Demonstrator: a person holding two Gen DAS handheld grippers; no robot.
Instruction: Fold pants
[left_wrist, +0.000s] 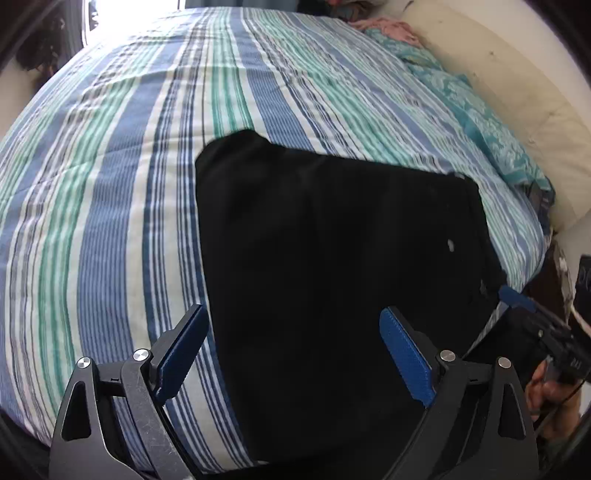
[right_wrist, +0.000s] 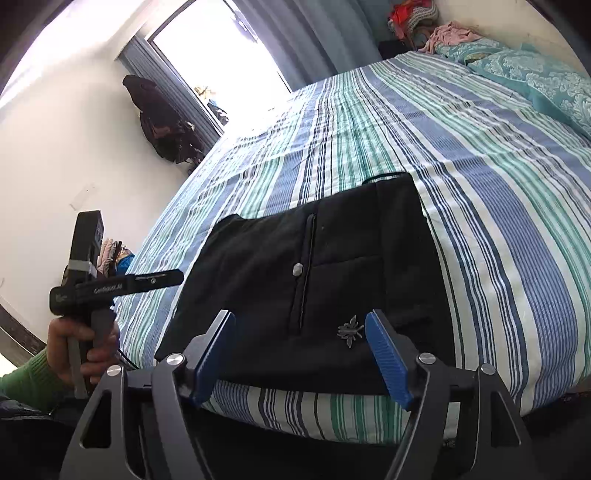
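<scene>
blue pads of the left gripper (left_wrist: 291, 347) stand wide apart over the near part of the pants (left_wrist: 332, 258), with nothing between them and no cloth pinched. the right gripper (right_wrist: 301, 354) is also open, its jaws spread above the near hem of the same garment and holding nothing.

the pants (right_wrist: 314, 280) lie folded into a flat dark block near the front edge of the bed (right_wrist: 480, 184), on the striped blue, green and white cover, with a pale button (right_wrist: 297, 269) and a small silver leaf-like emblem (right_wrist: 351, 330) showing on top. a hand (right_wrist: 79, 350) in a green sleeve grips the other tool at the left of the right wrist view.

judging by the look, the cloth is soft, fairly thick and limp: it should sag wherever it is not supported and will not slip much on the cover. the best hold seems to be at the two near corners, catching all layers together.

small white lettering runs along the other tool's bar, too blurred to read. no legible brand on the garment.
</scene>
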